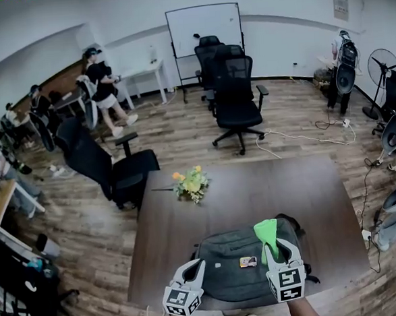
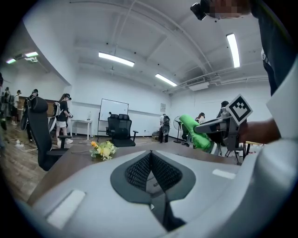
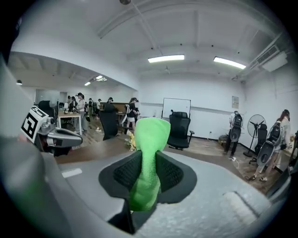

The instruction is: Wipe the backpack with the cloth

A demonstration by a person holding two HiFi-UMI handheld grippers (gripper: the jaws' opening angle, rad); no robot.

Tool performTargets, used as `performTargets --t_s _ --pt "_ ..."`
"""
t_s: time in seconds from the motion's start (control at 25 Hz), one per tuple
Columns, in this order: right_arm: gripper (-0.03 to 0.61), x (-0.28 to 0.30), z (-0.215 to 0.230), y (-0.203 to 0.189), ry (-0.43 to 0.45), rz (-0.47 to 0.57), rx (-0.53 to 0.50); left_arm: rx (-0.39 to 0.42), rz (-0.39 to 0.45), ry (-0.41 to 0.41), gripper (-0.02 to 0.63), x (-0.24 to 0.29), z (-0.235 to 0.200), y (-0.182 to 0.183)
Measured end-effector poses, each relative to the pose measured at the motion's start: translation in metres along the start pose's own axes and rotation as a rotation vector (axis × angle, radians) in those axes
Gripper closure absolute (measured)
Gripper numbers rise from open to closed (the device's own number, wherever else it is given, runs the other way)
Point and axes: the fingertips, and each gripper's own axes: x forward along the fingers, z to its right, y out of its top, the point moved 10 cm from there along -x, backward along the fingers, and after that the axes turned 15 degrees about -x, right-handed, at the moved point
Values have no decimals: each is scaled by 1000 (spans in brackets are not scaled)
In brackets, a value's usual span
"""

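A grey backpack (image 1: 236, 271) lies flat on the brown table (image 1: 254, 190), close to the near edge. My right gripper (image 1: 275, 248) is shut on a bright green cloth (image 1: 265, 231), which stands up from between the jaws above the backpack's right part. In the right gripper view the cloth (image 3: 151, 137) fills the gap of the right gripper (image 3: 149, 158). My left gripper (image 1: 194, 271) hangs over the backpack's left edge, its jaws closed together with nothing between them. In the left gripper view the left gripper (image 2: 150, 155) points across the table, with the cloth (image 2: 195, 132) at the right.
A bunch of yellow flowers (image 1: 190, 183) lies on the table's far left part. Black office chairs (image 1: 238, 97) stand beyond the table and another (image 1: 100, 164) at its left. A whiteboard (image 1: 204, 28), several people at left, fans and floor cables at right.
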Motion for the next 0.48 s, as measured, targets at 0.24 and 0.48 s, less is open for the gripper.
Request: performTargets --t_s 0.24,0.48 --pt "485 -16 -1 34 -28 186 -6 28 100 -10 595 -12 7 37" --pt "486 -29 -1 49 -63 287 -6 50 165 -17 595 -23 16 66"
